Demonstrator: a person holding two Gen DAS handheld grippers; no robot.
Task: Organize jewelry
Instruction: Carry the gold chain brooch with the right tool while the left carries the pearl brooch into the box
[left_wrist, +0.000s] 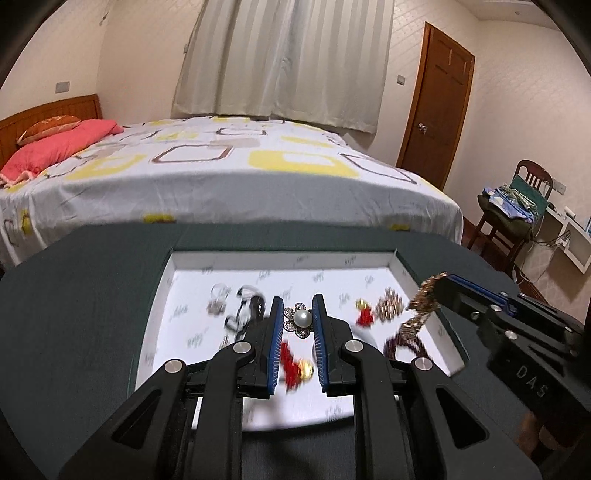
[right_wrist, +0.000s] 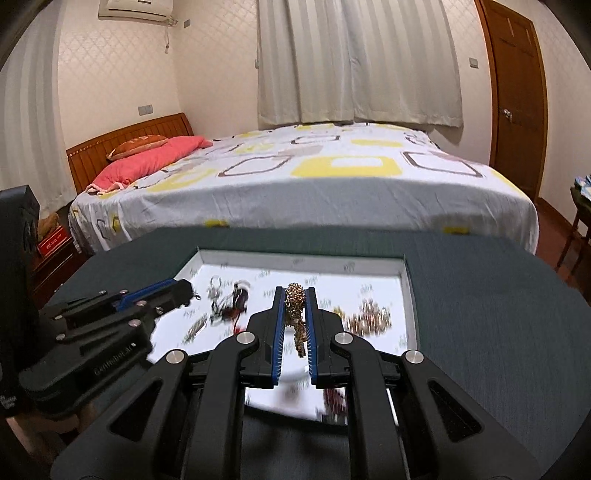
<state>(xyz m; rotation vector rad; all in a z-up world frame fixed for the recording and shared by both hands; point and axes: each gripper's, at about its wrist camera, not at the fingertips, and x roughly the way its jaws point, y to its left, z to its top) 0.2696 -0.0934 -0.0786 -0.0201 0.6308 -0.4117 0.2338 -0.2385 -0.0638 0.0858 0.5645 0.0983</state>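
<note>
A shallow white tray sits on a dark green table and holds several jewelry pieces. My left gripper is shut on a pearl flower brooch and holds it above the tray. My right gripper is shut on a gold chain that hangs down between its pads; it also shows in the left wrist view. Red and gold pieces, a gold cluster and dark and silver pieces lie in the tray, blurred.
The tray's rim stands up at the right side. The green table surrounds the tray. A bed lies beyond the table's far edge. A chair with a bag stands at far right.
</note>
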